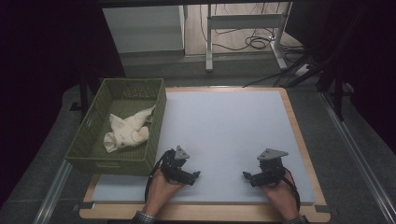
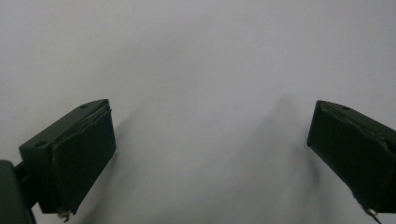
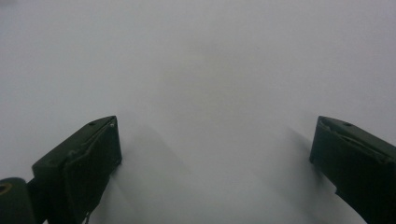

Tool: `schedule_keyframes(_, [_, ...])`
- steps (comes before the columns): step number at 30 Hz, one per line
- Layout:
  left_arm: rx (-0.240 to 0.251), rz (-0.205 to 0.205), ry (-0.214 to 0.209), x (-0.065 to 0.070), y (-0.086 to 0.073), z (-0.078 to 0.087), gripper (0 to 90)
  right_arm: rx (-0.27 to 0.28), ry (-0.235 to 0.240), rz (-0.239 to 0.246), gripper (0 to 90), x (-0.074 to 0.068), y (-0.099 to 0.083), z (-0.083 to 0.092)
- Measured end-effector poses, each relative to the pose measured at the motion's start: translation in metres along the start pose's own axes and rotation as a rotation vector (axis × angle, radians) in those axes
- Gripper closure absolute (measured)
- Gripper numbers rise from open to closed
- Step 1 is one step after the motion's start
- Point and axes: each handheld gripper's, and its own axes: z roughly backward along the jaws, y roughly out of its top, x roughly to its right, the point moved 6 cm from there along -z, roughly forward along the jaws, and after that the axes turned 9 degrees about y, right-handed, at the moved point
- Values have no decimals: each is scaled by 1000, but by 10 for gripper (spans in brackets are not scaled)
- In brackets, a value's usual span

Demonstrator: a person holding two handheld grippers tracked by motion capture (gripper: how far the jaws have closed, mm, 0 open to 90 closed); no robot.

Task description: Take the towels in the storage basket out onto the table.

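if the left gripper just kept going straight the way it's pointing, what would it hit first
Probably the right gripper. In the high view the left gripper lies low on the grey mat, jaws open, pointing across at it, with bare mat between. Height is hard to judge, so it might scrape the mat first.

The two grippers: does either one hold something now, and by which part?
Nothing is held. The left gripper and the right gripper both have their jaws wide apart over the bare mat. The cloth lies in the basket.
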Motion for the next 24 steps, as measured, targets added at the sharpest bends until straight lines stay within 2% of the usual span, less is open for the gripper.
schedule_keyframes(10, [-16,-50,-36,9,21,3,12,0,0,0,21,0,0,0])
schedule_keyframes(13, [-30,-47,-57,11,28,2,9,0,0,1,21,0,0,0])
schedule_keyframes(17, [-37,-51,-60,11,33,1,10,0,0,0,21,0,0,0])
schedule_keyframes(24, [-46,-81,-68,11,49,2,10,0,-1,1,21,0,0,0])
